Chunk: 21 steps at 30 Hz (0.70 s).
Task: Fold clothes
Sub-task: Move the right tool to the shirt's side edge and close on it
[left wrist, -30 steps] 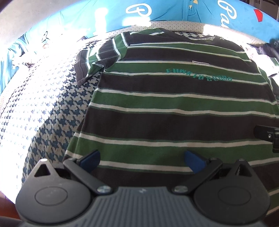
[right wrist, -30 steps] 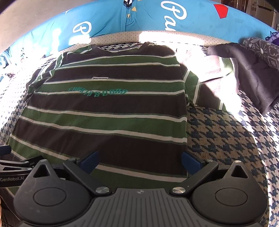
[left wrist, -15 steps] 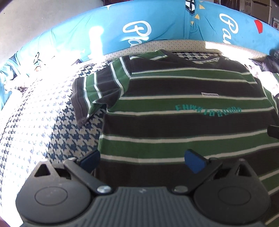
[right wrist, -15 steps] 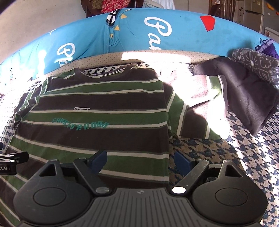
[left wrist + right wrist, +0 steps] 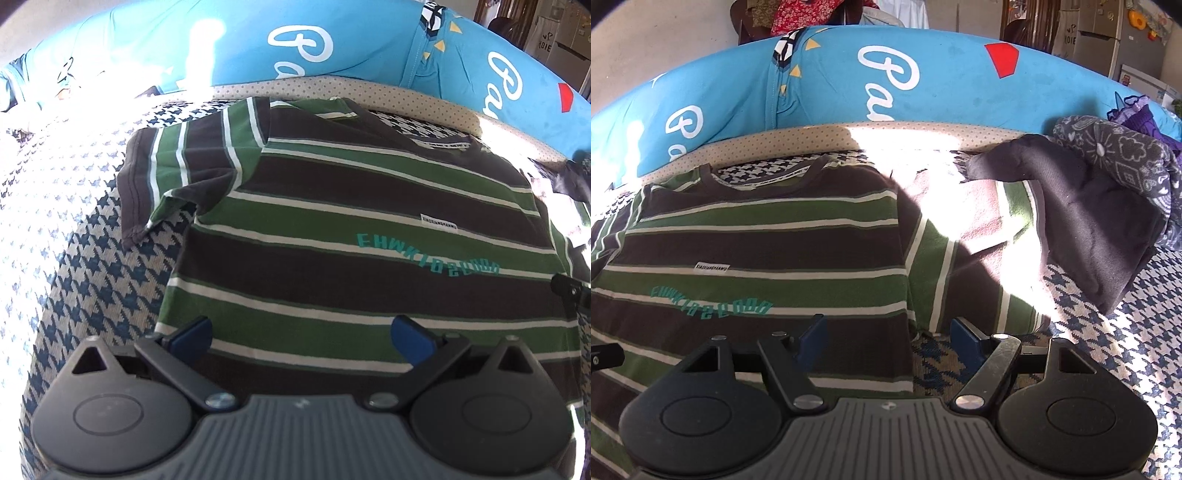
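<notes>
Downward-tilted, left gripper (image 5: 301, 334) jaws spread, right gripper (image 5: 888, 338) jaws closing, over striped shirt (image 5: 369, 258).

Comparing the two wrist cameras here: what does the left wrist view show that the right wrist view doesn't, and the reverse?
Left wrist only: the striped T-shirt's crumpled sleeve in full, lying on the houndstooth cover, and the wide-open left gripper.

Right wrist only: the sunlit other sleeve, a dark grey garment overlapping it, and the right gripper, closing astride the shirt's side edge.

Both: the striped T-shirt lying flat and unfolded, and the blue lettered cushion.
</notes>
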{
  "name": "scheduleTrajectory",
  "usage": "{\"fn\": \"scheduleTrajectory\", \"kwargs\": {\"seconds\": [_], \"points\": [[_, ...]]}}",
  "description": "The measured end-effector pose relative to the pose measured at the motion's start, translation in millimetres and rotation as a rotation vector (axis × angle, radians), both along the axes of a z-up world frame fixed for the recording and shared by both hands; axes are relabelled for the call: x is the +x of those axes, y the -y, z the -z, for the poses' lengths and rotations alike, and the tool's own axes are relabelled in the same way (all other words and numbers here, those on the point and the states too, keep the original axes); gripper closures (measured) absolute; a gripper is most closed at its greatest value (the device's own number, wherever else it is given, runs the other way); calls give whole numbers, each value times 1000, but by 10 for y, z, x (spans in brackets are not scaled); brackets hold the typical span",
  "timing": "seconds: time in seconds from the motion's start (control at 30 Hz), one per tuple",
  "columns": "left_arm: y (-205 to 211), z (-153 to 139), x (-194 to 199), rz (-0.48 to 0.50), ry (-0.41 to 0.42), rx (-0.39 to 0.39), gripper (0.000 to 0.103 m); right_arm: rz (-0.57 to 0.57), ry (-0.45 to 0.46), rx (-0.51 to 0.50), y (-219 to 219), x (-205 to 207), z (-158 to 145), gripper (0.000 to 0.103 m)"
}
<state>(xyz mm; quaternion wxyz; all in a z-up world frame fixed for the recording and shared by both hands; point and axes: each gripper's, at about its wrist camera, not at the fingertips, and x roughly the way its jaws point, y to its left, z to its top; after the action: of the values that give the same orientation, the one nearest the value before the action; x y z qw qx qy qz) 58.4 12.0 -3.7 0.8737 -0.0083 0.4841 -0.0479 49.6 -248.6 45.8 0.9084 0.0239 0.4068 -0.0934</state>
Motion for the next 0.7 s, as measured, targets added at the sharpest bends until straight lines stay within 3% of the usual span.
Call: {"fn": "scheduleTrajectory", "kwargs": {"seconds": [0.37, 0.7], "points": [[99, 45, 34, 7, -2, 0, 0, 180, 20, 36, 388, 246, 19, 30], [108, 64, 30, 19, -1, 17, 0, 259, 16, 108, 624, 422, 177, 28]]}}
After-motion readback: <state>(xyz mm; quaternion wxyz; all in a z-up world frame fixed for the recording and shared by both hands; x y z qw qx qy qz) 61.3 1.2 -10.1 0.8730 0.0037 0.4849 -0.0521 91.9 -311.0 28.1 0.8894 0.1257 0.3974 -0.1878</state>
